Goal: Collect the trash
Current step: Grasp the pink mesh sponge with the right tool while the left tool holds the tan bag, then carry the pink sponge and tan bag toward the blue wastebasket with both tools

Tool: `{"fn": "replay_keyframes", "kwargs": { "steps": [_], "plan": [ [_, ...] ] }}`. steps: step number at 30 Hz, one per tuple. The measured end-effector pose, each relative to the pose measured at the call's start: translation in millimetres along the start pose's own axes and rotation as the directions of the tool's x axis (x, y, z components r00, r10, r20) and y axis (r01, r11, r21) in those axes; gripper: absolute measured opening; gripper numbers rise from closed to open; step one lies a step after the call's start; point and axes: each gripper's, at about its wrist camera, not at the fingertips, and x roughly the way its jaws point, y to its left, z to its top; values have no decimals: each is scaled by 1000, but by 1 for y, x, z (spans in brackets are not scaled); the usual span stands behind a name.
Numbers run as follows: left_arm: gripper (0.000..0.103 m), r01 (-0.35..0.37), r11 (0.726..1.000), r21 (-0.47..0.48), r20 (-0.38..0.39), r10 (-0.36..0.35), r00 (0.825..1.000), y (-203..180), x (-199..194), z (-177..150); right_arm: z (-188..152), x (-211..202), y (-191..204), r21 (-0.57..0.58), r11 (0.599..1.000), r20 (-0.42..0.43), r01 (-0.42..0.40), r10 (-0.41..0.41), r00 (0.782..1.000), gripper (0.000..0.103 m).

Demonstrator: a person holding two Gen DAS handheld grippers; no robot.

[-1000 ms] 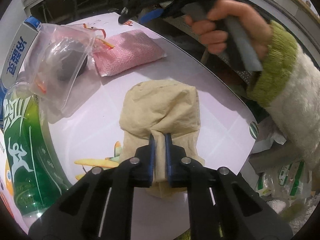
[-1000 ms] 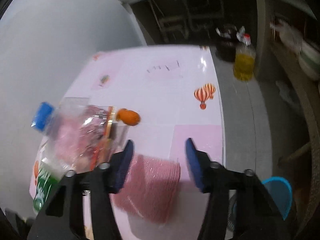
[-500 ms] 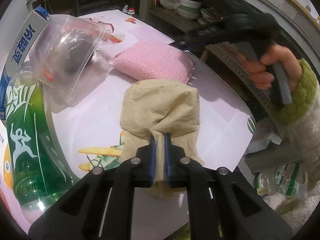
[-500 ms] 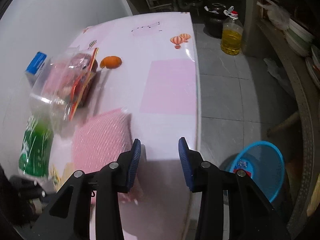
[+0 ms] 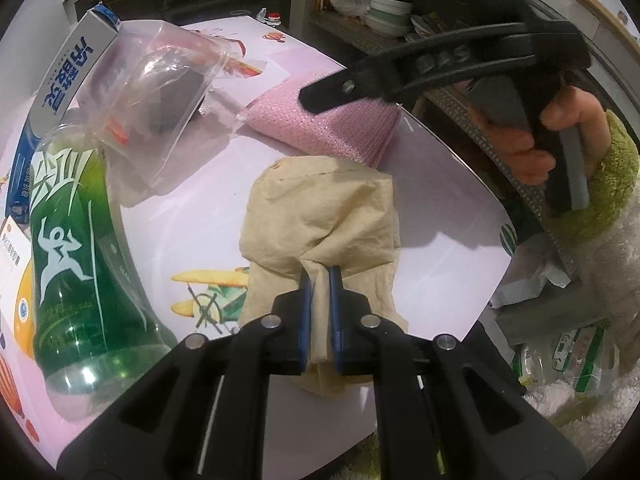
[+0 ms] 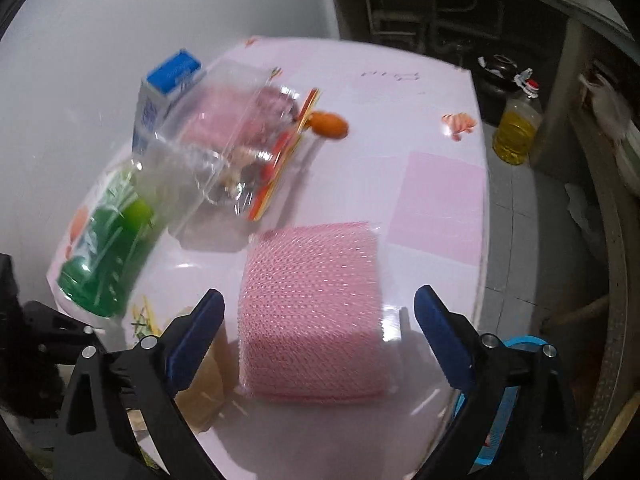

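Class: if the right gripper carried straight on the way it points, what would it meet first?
Most likely the pink mesh-textured packet lying between the opening jaws of the right gripper; depth is uncertain.

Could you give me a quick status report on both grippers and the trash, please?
Left gripper shut on beige tissue. Right gripper jaws opening, pink pack between them, untouched. Nothing in the way.

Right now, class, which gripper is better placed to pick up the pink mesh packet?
The right gripper: its jaws are opening with the pink mesh packet between them. The left gripper is shut on the beige crumpled paper napkin.
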Motion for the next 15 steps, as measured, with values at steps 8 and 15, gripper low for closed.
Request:
{"fn": "replay_keyframes", "kwargs": {
  "steps": [8,15],
  "plan": [
    [7,-13,1000,11,3,13,1000,-2,-2,-2,-4,16,2,8,1000,-52,29,-28,998,93],
    [7,-18,1000,16,6,18,1000,-7,-2,-4,-11,13,-7,56,997,-39,47,-45,998,79]
  ]
}}
